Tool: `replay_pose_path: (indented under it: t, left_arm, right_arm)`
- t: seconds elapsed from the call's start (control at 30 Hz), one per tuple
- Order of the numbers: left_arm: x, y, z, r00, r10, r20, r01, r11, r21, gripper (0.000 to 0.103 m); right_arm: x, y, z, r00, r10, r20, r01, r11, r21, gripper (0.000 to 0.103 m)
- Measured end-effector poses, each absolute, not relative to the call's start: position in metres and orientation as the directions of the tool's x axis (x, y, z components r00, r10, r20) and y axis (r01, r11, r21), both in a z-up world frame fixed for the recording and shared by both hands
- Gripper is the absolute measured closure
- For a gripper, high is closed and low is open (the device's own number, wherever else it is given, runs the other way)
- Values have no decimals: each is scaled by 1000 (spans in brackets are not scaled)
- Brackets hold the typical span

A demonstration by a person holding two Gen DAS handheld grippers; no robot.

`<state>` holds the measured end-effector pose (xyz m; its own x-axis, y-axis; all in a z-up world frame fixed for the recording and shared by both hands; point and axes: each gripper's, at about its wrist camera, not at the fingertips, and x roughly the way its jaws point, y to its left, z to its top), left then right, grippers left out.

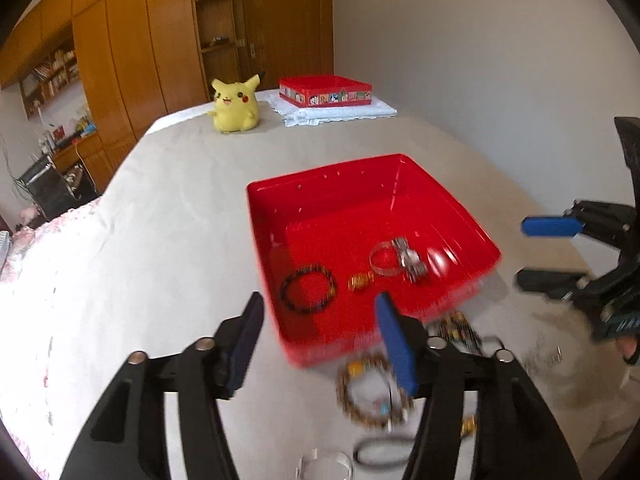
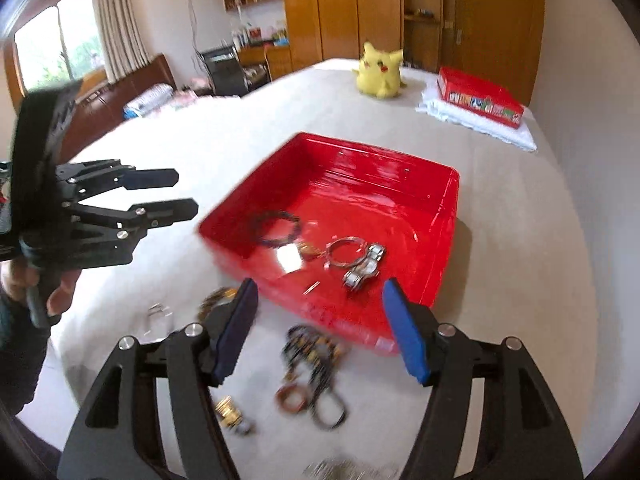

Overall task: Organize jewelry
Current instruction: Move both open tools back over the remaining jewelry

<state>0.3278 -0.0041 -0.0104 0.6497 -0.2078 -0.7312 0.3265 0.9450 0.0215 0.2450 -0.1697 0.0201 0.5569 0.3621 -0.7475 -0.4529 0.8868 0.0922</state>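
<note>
We look along the left gripper, jaws apart and empty, toward a red tray on the table. Inside lie a dark bead bracelet, a gold piece and a silver watch. More bracelets, blurred, lie before the tray. The right gripper stands open at right.

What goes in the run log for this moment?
left hand-held gripper: open, empty | right hand-held gripper: open, empty | red tray: watch, dark bracelet inside | loose jewelry on bed
</note>
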Motion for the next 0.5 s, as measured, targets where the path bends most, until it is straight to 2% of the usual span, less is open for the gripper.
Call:
replay_pose_path:
  t: [0.13,0.27,0.5]
  left_arm:
    - [279,13,-23,642,-206,-738,312,950,6,30]
    - [234,24,-54,623,-177,-762,291,957,16,26]
    - [198,29,-107,560,-163,-813,252,968,-20,26]
  right_arm:
    - [192,-185,19,584,376,-719,-439,892,109,29]
    - [146,-202,-6,597,334,-729,-386,917,104,27]
    - [97,-219,-55,579,254,-775,-284,954,101,27]
